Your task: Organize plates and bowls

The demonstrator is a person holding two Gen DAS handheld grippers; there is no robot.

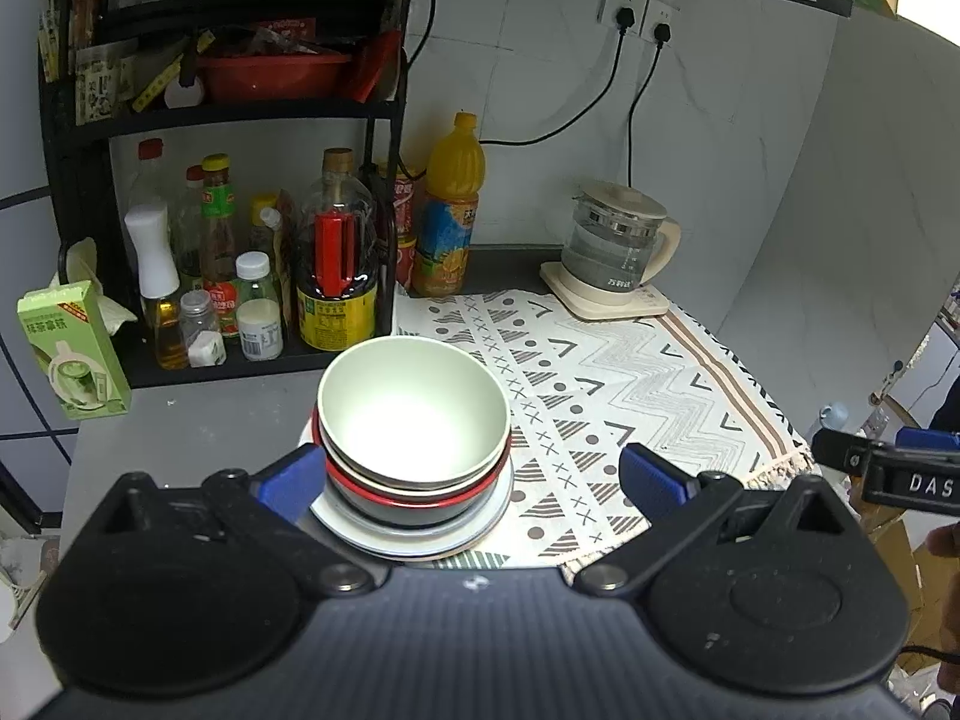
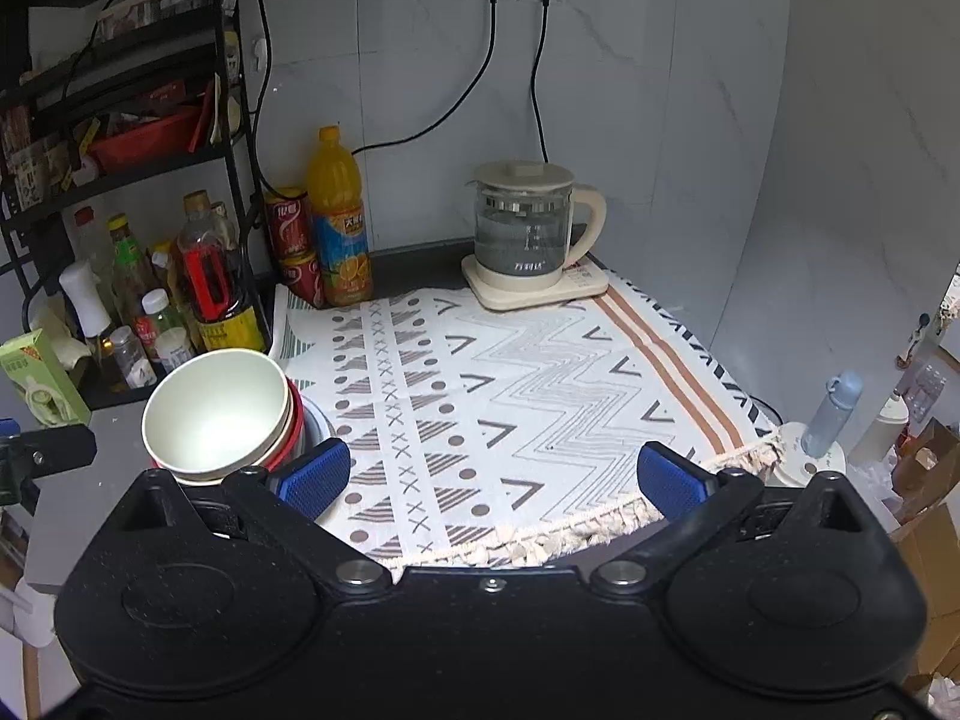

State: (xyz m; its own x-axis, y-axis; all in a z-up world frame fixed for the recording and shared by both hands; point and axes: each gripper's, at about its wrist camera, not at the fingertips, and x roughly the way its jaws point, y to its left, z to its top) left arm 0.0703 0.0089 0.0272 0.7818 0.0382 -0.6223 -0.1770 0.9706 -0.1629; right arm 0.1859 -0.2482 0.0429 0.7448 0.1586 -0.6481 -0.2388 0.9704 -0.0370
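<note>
At the mat's left edge, the nested bowls point(image 1: 414, 420) on stacked plates point(image 1: 414, 531) are judged organized (both grippers, left gripper point(image 1: 474, 477) and right gripper point(image 2: 492, 474), spread empty), so only withdrawal is required.

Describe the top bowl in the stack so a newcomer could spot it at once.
Find the patterned cloth on the counter; at its left edge, before the black bottle rack, dishes are stacked on a white plate. The pale green bowl sits topmost, nested above a red-rimmed bowl, empty and palest inside.
</note>
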